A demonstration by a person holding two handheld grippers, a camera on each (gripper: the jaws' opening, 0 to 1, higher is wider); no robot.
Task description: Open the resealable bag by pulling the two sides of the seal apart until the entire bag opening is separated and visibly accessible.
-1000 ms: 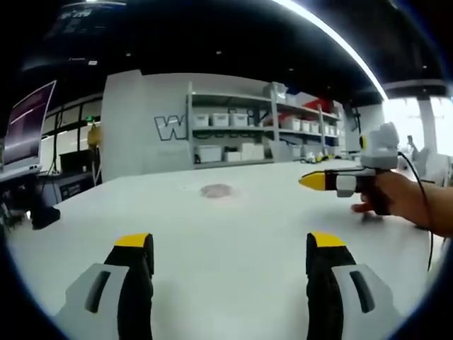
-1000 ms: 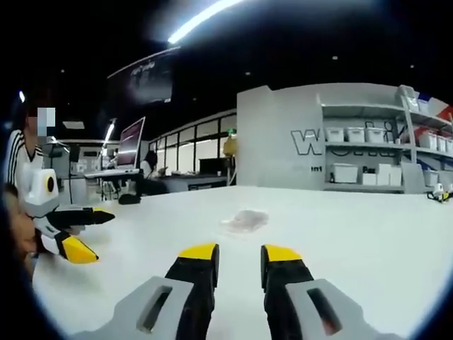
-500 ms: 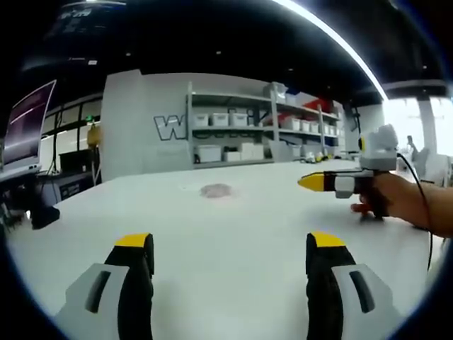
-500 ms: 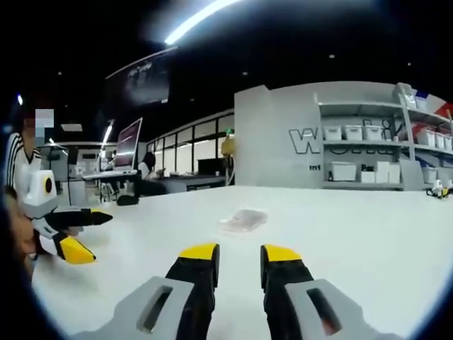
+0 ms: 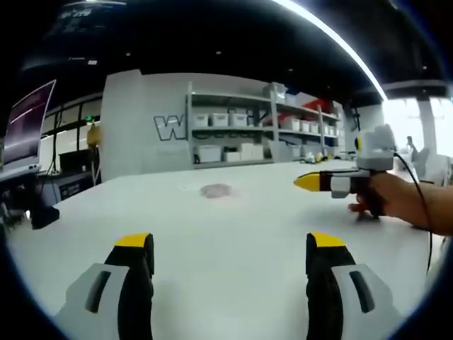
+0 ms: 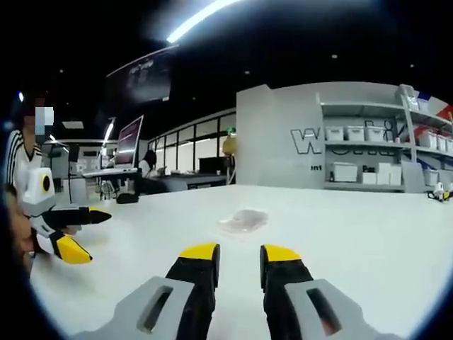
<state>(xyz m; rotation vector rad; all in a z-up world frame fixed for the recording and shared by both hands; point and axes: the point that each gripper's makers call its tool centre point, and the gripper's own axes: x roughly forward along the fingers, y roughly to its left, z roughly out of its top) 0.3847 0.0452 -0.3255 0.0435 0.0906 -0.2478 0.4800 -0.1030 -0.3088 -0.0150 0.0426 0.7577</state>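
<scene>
A small clear resealable bag [image 5: 216,190] lies flat on the white table [image 5: 233,219], well ahead of both grippers and touched by neither. My left gripper [image 5: 230,244] is open, jaws wide apart with nothing between them. In the right gripper view the bag [image 6: 244,219] sits a little beyond my right gripper [image 6: 239,253], whose jaws stand close together with a narrow empty gap. The right gripper [image 5: 318,182] enters the left gripper view from the right, held in a hand [image 5: 400,202]. The left gripper [image 6: 71,230] appears at the far left of the right gripper view, jaws spread.
Shelving [image 5: 262,131] with white bins stands against the wall behind the table. A monitor [image 5: 28,131] and a dark object [image 5: 39,212] are at the far left. A cable [image 5: 425,212] trails from the right gripper. A person [image 6: 18,170] stands at the left.
The right gripper has drifted slightly leftward in the left gripper view. The bag and both grippers' jaw openings are unchanged.
</scene>
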